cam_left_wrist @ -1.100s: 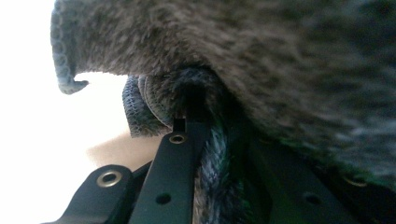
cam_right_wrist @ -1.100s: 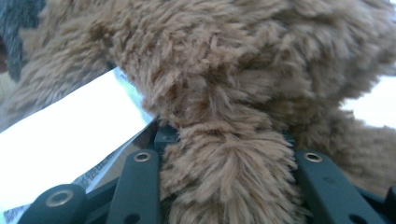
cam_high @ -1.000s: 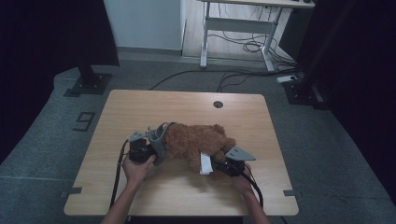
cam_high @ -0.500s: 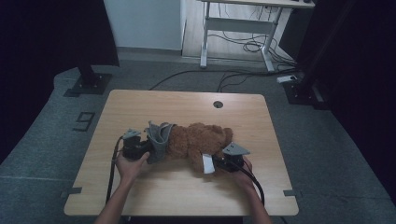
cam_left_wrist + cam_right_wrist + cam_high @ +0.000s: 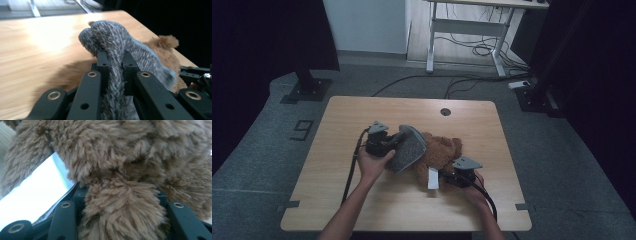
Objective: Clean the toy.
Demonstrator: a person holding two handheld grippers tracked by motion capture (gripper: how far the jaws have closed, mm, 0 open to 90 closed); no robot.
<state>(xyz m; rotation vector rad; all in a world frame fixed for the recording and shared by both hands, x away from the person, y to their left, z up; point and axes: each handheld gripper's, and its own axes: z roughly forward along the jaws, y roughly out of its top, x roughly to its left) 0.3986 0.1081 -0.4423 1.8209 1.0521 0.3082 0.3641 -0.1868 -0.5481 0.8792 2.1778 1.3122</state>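
the grey knitted garment is lying half over the brown plush bear near the middle of the table, its edge being lifted off the toy's left side. the left hand-held gripper is clenching a fold of that knit between its jaws. the right hand-held gripper is sitting at the bear's near side with a furry limb between its jaws, which have just been opening; whether the pads are pressing on the fur i cannot tell. a white tag is hanging from the toy just beside it. judging by this, the garment is being peeled off the bear; the next move is calling for a firm hold on the toy while the knit slides free. no container is standing on the table.
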